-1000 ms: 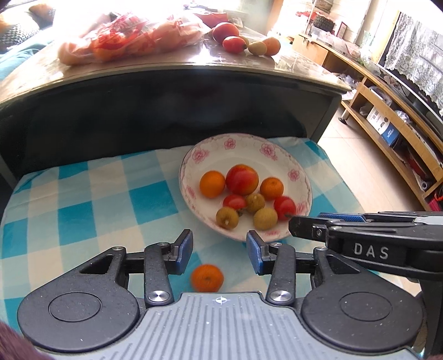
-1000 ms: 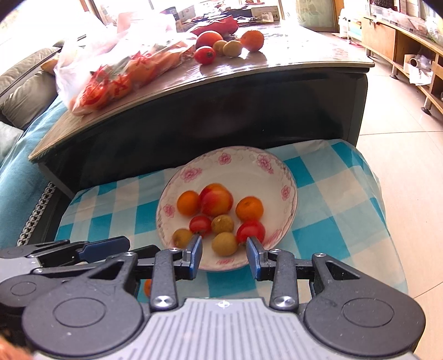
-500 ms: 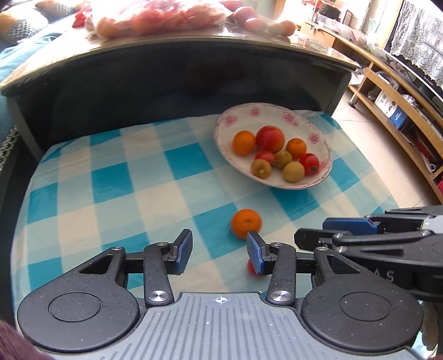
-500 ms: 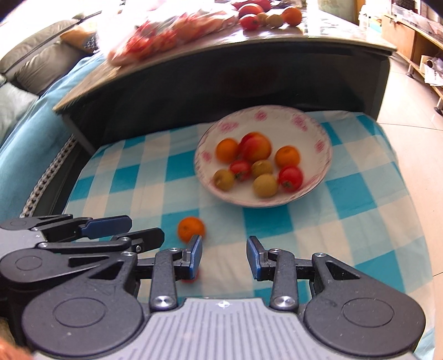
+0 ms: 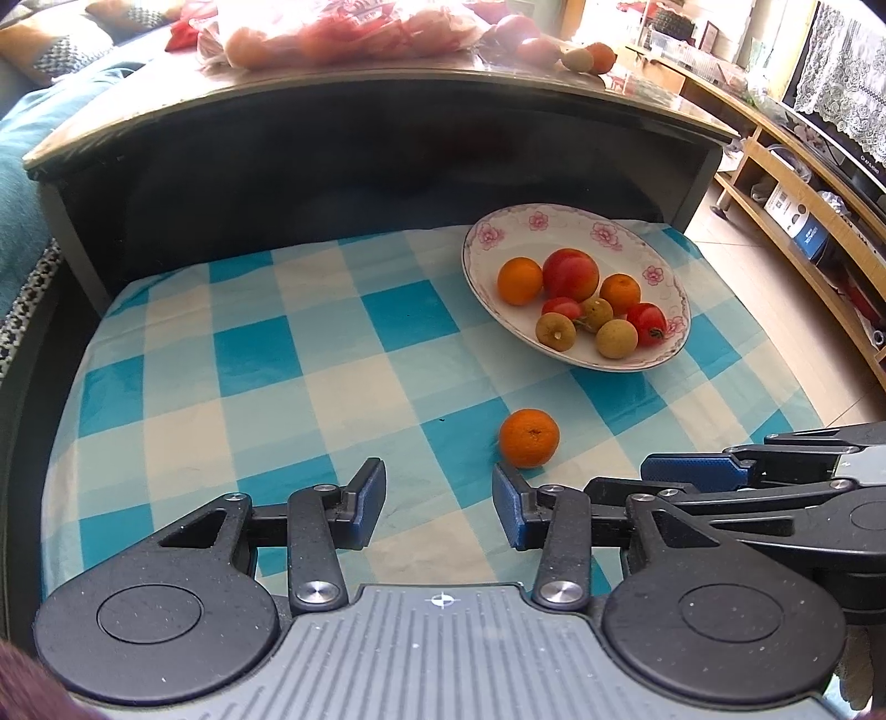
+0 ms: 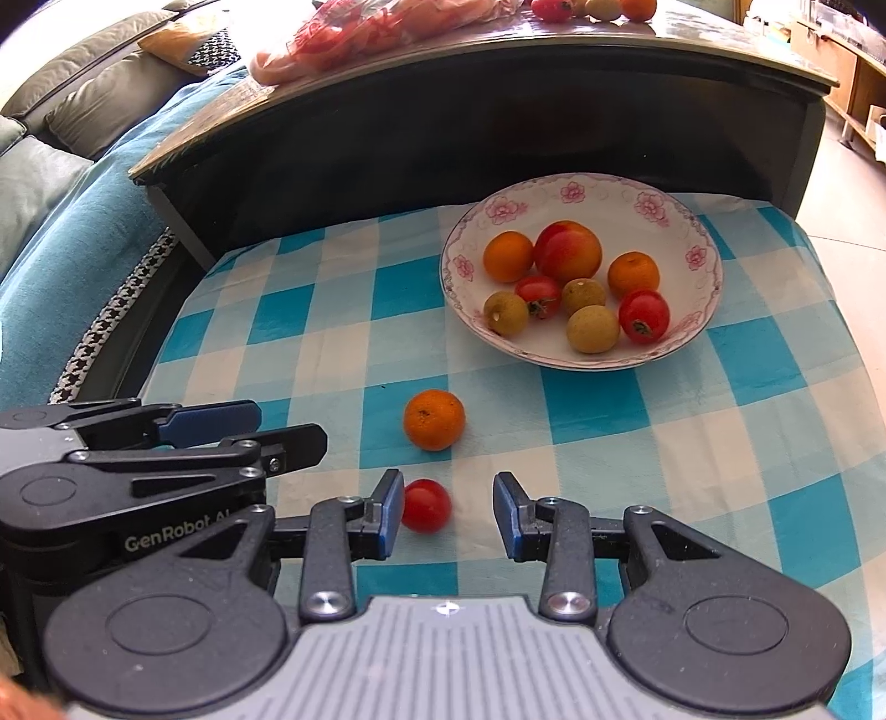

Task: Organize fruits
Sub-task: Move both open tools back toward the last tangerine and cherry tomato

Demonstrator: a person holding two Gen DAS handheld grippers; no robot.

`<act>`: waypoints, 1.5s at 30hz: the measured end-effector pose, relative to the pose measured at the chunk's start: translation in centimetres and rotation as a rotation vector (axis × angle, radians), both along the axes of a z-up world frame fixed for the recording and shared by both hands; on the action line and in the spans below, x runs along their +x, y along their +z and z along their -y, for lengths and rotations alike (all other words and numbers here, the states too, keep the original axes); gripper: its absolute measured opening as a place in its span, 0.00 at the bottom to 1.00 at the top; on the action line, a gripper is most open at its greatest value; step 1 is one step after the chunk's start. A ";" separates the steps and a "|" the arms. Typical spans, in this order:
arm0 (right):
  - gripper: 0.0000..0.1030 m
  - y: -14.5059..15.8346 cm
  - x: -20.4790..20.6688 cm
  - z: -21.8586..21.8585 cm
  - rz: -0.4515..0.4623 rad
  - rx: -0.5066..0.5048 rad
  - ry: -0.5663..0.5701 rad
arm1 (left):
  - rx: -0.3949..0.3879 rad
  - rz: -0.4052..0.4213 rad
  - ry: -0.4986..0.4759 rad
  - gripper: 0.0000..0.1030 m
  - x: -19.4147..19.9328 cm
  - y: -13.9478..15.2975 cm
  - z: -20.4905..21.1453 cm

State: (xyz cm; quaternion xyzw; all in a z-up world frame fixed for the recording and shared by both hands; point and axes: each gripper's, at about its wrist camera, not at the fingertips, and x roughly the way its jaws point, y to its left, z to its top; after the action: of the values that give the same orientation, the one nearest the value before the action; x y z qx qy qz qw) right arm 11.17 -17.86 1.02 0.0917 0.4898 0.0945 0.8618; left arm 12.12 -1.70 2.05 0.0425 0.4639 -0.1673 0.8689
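Observation:
A white flowered plate [image 5: 554,227] [image 6: 703,232] on the blue checked cloth holds several fruits: oranges, a red apple, tomatoes and brownish longans. A loose orange [image 5: 529,437] [image 6: 434,418] lies on the cloth in front of the plate. A loose small tomato [image 6: 425,505] lies nearer, just inside my right gripper's left finger. My left gripper [image 5: 438,505] is open and empty, with the orange just beyond its right finger. My right gripper [image 6: 448,510] is open, low over the cloth. Each gripper shows side-on in the other's view.
A dark coffee table [image 5: 360,94] [image 6: 498,61] stands behind the cloth, with a bag of fruit [image 5: 343,33] and loose fruits [image 5: 581,55] on top. A sofa [image 6: 72,138] is at the left. Wooden shelves [image 5: 803,183] and bare floor are at the right.
Both grippers have pulled back from the plate toward the near edge of the cloth. The loose orange and the small tomato have come into view in front of them.

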 end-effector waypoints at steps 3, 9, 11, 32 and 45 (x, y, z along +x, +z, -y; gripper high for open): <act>0.37 -0.1 0.1 -0.1 -0.001 0.001 0.002 | 0.019 0.015 0.000 0.50 -0.1 0.0 0.1; 0.37 -0.7 0.3 -0.5 -0.017 -0.010 0.013 | 0.037 0.031 0.004 0.50 0.0 0.0 -0.3; 0.37 -1.0 0.4 -0.8 -0.022 -0.014 0.018 | 0.031 0.031 0.006 0.53 0.0 0.0 -0.4; 0.37 -3.0 0.8 -2.3 -0.061 -0.045 0.078 | 0.044 0.044 -0.004 0.57 0.0 -0.1 -0.3; 0.12 -3.4 0.2 -1.9 -0.079 -0.072 0.107 | 0.010 0.016 0.024 0.58 0.4 -0.4 -0.9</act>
State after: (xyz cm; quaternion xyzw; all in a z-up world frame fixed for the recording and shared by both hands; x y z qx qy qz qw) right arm 11.38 -15.99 -2.39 0.0379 0.5308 0.1192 0.8382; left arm 12.54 -0.77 1.67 0.0428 0.4584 -0.1543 0.8742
